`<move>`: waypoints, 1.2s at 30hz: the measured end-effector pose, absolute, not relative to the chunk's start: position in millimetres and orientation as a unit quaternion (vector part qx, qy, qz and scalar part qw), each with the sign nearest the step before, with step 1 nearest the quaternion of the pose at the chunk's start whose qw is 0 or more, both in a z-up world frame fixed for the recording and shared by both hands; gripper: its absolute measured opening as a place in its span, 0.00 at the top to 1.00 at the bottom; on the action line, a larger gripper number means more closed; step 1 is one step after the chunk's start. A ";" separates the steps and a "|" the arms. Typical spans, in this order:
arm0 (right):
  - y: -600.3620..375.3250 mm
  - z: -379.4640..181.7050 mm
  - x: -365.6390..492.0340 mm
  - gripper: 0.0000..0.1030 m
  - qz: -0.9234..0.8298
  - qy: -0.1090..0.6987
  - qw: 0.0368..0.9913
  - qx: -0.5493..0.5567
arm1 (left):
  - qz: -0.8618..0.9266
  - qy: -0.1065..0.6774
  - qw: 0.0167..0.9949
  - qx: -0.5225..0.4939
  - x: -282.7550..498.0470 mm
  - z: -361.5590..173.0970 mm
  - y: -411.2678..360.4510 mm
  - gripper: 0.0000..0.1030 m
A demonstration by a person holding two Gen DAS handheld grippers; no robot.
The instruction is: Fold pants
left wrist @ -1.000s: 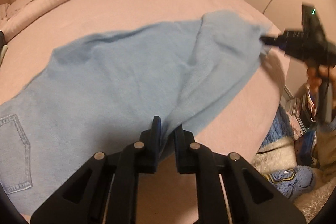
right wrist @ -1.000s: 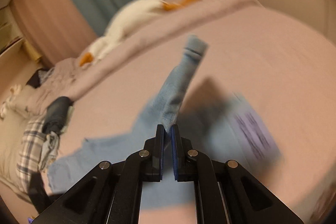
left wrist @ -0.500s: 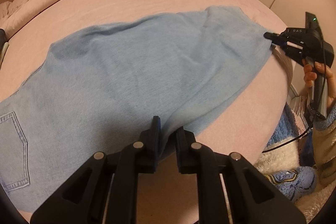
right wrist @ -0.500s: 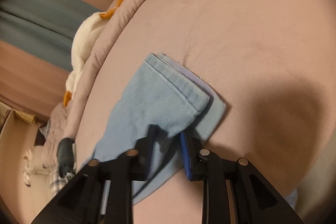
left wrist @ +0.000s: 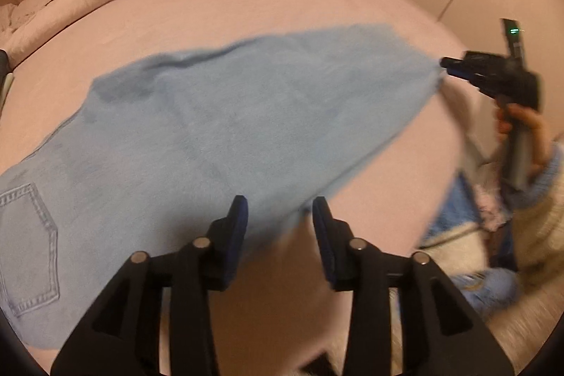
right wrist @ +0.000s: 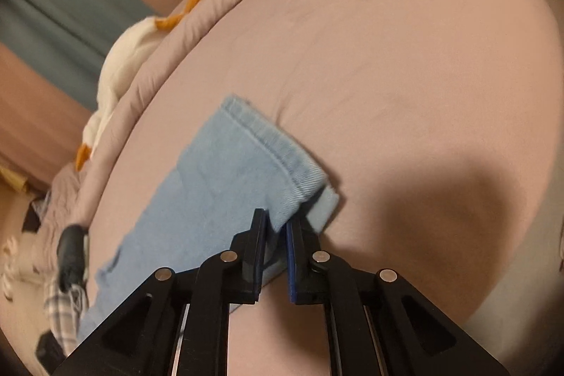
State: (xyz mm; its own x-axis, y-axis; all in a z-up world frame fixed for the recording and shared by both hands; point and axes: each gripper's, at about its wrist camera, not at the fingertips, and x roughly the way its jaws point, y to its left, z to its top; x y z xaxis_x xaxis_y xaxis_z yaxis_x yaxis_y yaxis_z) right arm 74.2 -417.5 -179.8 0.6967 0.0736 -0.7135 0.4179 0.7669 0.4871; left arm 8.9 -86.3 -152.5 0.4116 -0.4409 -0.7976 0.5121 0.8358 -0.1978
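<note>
The left gripper (left wrist: 278, 210) has just been opening, pads off the pants (left wrist: 218, 136); the right gripper (right wrist: 276, 224) clamps the hem on the bed (right wrist: 405, 59).

My left gripper (left wrist: 278, 217) tips downward, its jaws just opening and standing apart, the pads off the cloth. My right gripper (right wrist: 276, 235) also tips down, jaws nearly together and pinching cloth. My right hand (left wrist: 525, 133) wraps its handle, sleeve at the wrist.
</note>
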 end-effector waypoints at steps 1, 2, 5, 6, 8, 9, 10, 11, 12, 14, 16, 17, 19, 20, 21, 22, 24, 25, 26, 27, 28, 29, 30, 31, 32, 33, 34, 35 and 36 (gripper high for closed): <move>-413.0 -168.7 74.3 0.86 -0.126 0.371 0.873 0.290 | -0.289 0.455 0.842 0.026 6.2 -146.2 -77.1 0.60; -406.0 -154.9 73.3 0.81 -0.159 0.357 0.887 0.245 | -0.287 0.448 0.847 0.010 5.3 -140.7 -66.1 0.59; -367.5 -119.4 79.9 0.76 -0.121 0.319 0.929 0.145 | -0.240 0.441 0.864 -0.035 18.5 -136.4 -33.3 0.59; -352.1 -114.9 86.1 0.76 -0.079 0.325 0.933 0.132 | -0.216 0.441 0.870 -0.047 23.8 -137.1 -22.4 0.60; -304.4 -111.4 101.6 0.76 0.043 0.344 0.932 0.110 | -0.173 0.439 0.877 -0.089 32.9 -139.4 5.5 0.60; -285.1 -112.2 105.4 0.76 0.085 0.351 0.927 0.104 | -0.147 0.436 0.881 -0.106 35.3 -141.0 21.9 0.60; -261.0 -114.2 108.8 0.76 0.131 0.359 0.920 0.092 | -0.131 0.435 0.884 -0.109 35.7 -142.0 31.2 0.60; -233.0 -117.5 111.4 0.76 0.177 0.367 0.911 0.070 | -0.107 0.432 0.889 -0.108 35.7 -142.5 44.6 0.60; -206.5 -122.6 111.6 0.76 0.215 0.372 0.902 0.043 | -0.088 0.430 0.892 -0.107 34.7 -144.0 55.4 0.60; -164.2 -136.3 107.8 0.76 0.264 0.387 0.883 -0.016 | -0.040 0.431 0.895 -0.104 29.2 -150.6 83.7 0.60; -133.5 -153.1 104.2 0.76 0.305 0.414 0.856 -0.056 | -0.006 0.429 0.897 -0.102 26.4 -157.8 107.5 0.60; -118.9 -165.9 98.5 0.76 0.333 0.438 0.831 -0.086 | 0.001 0.430 0.896 -0.114 26.0 -163.0 120.8 0.66; -105.1 -182.3 73.9 0.75 0.344 0.434 0.815 -0.169 | -0.004 0.429 0.889 -0.159 26.5 -170.4 142.3 0.78; -101.0 -179.9 69.0 0.75 0.351 0.423 0.812 -0.198 | -0.009 0.425 0.888 -0.173 24.0 -169.1 147.2 0.78; -99.6 -174.9 72.3 0.75 0.362 0.434 0.801 -0.199 | -0.011 0.419 0.889 -0.182 21.1 -166.2 149.4 0.76; -101.5 -168.6 79.9 0.75 0.373 0.447 0.794 -0.177 | -0.010 0.413 0.891 -0.186 16.8 -161.8 149.5 0.74; -105.3 -149.3 103.1 0.75 0.391 0.450 0.794 -0.119 | -0.015 0.398 0.896 -0.196 6.3 -152.0 155.5 0.57; -107.8 -141.2 111.2 0.75 0.389 0.443 0.801 -0.104 | -0.020 0.389 0.897 -0.207 -3.1 -146.7 161.3 0.55; -107.8 -132.5 124.1 0.75 0.383 0.436 0.809 -0.089 | -0.021 0.383 0.898 -0.215 -12.9 -141.5 163.3 0.52; -108.1 -125.1 134.7 0.75 0.380 0.430 0.815 -0.074 | -0.018 0.377 0.899 -0.220 -17.4 -138.4 165.5 0.49; -104.8 -119.9 148.9 0.75 0.378 0.424 0.820 -0.067 | -0.014 0.370 0.901 -0.226 -29.4 -134.9 172.6 0.49; -100.9 -115.3 155.8 0.75 0.374 0.413 0.827 -0.072 | -0.005 0.364 0.900 -0.240 -40.1 -133.6 184.0 0.48; -92.4 -113.8 165.8 0.73 0.368 0.408 0.831 -0.082 | 0.003 0.358 0.898 -0.256 -50.4 -133.3 192.5 0.48; -85.8 -114.1 177.8 0.72 0.365 0.412 0.830 -0.090 | 0.010 0.354 0.895 -0.270 -59.8 -133.3 201.5 0.48; -73.2 -118.0 190.1 0.70 0.365 0.419 0.826 -0.096 | 0.022 0.352 0.890 -0.290 -71.1 -135.6 213.9 0.47; -63.4 -123.2 200.1 0.68 0.362 0.427 0.822 -0.105 | 0.031 0.349 0.883 -0.311 -79.9 -139.3 225.1 0.46; -60.8 -126.1 204.4 0.68 0.357 0.434 0.819 -0.114 | 0.033 0.348 0.878 -0.328 -85.2 -143.1 228.5 0.45; -58.6 -128.8 207.6 0.68 0.356 0.442 0.815 -0.120 | 0.031 0.350 0.866 -0.355 -88.2 -151.8 233.8 0.45; -61.0 -131.2 208.2 0.67 0.358 0.449 0.810 -0.122 | 0.029 0.354 0.858 -0.370 -86.4 -157.7 235.0 0.45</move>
State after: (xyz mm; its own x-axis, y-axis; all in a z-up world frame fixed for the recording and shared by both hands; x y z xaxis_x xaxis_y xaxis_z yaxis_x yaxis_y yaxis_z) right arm 208.2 -61.0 -131.2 0.3405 0.4707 -0.8140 -0.6893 0.7137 0.1244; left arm -86.4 235.0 -157.7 0.7472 -0.2115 -0.6301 -0.3124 0.7250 -0.6139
